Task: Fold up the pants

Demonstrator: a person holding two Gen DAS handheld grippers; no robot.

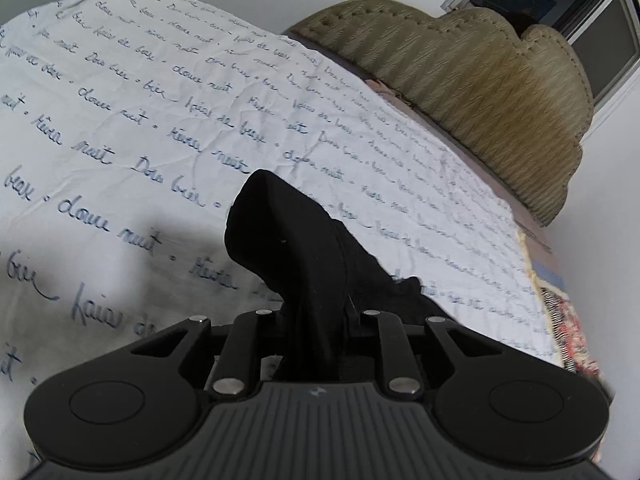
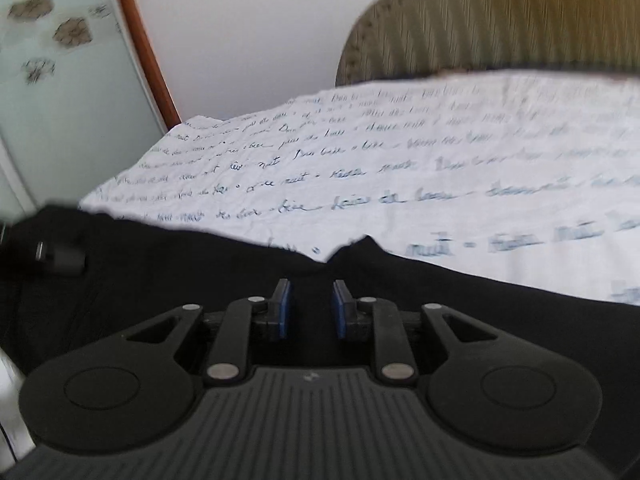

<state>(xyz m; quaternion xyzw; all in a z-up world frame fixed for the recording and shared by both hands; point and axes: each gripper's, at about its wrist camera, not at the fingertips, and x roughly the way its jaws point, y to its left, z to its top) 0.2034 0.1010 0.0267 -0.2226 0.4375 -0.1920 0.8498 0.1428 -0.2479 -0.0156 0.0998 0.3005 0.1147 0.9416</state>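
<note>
The black pants [image 1: 304, 248] rise in a bunched fold out of my left gripper [image 1: 318, 320], which is shut on them; the cloth hides its fingertips. They hang above the white bed sheet [image 1: 160, 120] printed with blue handwriting. In the right wrist view the black pants [image 2: 200, 272] stretch across the lower picture over the sheet [image 2: 440, 152]. My right gripper [image 2: 311, 306] shows its blue pads [image 2: 285, 308] a little apart, with dark cloth filling the gap and a small peak of fabric just ahead of them. That view is blurred.
An olive padded headboard [image 1: 480, 80] stands at the far end of the bed, with a window [image 1: 600, 20] above it. A frosted glass door [image 2: 60, 80] with a wooden frame is on the left. A patterned cover [image 1: 568, 320] shows at the bed's right edge.
</note>
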